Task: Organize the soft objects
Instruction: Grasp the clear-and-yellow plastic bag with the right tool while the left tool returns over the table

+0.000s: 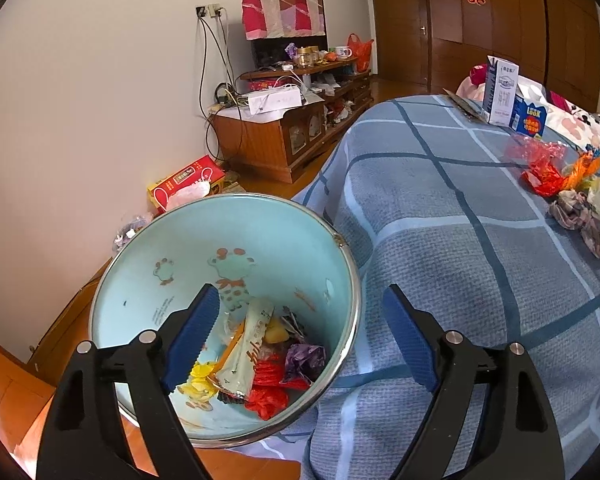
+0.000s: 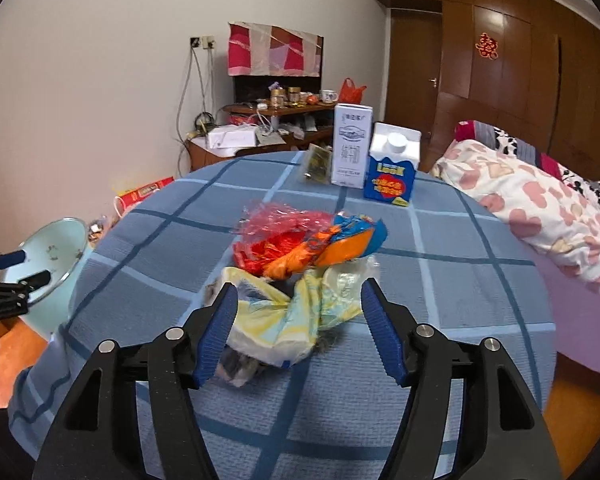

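My left gripper (image 1: 300, 292) stands open above a pale blue bin (image 1: 148, 280) beside the table. Nothing is between its blue pads (image 1: 196, 336). Inside the bin lie several wrappers (image 1: 256, 356): red, yellow, purple and a long cream one. My right gripper (image 2: 300, 286) is open over the blue checked table (image 2: 420, 280), with a crumpled yellow-and-white plastic bag (image 2: 276, 328) lying between its fingers. Behind the bag sits a pile of soft wrappers: a red one (image 2: 260, 252), an orange-and-blue one (image 2: 344, 240) and clear pink film (image 2: 276, 216). The right wrist view also shows the left gripper (image 2: 32, 268) over the bin (image 2: 56, 236).
Two cartons, a white one (image 2: 350, 146) and a blue one (image 2: 392, 172), stand at the table's far edge. A bed with a pink patterned quilt (image 2: 540, 216) lies to the right. A red box (image 1: 184, 184) sits on the floor by a cluttered wooden cabinet (image 1: 260, 148).
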`<state>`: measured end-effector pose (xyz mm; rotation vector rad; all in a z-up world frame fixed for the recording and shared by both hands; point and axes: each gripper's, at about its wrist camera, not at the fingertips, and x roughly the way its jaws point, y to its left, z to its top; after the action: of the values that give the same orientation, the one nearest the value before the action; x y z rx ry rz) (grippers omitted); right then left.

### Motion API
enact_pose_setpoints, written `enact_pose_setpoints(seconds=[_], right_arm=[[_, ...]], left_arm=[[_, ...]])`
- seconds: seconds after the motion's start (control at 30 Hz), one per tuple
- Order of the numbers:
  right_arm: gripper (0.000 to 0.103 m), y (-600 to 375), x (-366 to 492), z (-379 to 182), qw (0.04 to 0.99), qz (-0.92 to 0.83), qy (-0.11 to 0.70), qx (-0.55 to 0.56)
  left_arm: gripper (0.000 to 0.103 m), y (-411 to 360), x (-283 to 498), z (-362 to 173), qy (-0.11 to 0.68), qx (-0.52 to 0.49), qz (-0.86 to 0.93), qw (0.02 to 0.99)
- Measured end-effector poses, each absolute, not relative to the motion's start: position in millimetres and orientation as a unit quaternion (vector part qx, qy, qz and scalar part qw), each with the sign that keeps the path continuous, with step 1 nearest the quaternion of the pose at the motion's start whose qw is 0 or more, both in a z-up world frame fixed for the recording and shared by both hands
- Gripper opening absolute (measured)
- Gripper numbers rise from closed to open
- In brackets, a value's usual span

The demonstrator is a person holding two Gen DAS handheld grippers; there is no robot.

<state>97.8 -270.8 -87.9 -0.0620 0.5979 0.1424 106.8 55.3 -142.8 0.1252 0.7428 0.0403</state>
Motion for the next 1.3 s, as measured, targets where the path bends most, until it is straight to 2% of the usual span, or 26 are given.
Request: enact_pose_setpoints(seconds=[0.27,0.53,0.67,0.73,0.83,0.87,0.93,1.0,1.3], right_arm=[[0.066,-244.0,107.1,-93.5,0.945,0.08,0.311,-0.057],[0.066,-274.2,96.6,-82.5,0.956,0.061,0.286,0.014],[0.065,-286.6,107.4,-82.6,0.953,0.027,0.3,0.034],[0.057,-285.5,121.1,-94.2,0.939,0.021,0.343,0.031],[0.055,-281.1,134.5,-113.2,0.916,0.032,0.399,0.033],[0.052,-282.1,135.5,-117.3,0.912,0.038,0.406,0.041],[0.037,-286.5,133.7,-118.1,0.912,0.047,0.405,0.051],[0.016,-290.2,131.2,-116.5,0.912,0.057,0.403,0.053],[0.015,-328.8,104.7,-101.0,0.923,0.039,0.382,0.038]], left_arm=[[0.082,66.5,108.0,-144.3,0.365,0.056,0.028,0.929],[0.082,72.0,111.4,-140.8,0.361,0.05,0.035,0.931],[0.083,67.7,112.2,-136.9,0.356,0.052,0.029,0.933],[0.083,62.8,113.1,-134.1,0.352,0.054,0.024,0.934],[0.083,53.8,115.6,-129.3,0.346,0.055,0.015,0.936],[0.083,50.0,116.6,-127.2,0.344,0.055,0.01,0.937],[0.083,42.5,117.4,-123.3,0.339,0.056,0.004,0.939],[0.083,32.8,119.1,-119.7,0.336,0.058,-0.005,0.94],[0.083,-13.1,122.5,-110.4,0.332,0.065,-0.047,0.94]])
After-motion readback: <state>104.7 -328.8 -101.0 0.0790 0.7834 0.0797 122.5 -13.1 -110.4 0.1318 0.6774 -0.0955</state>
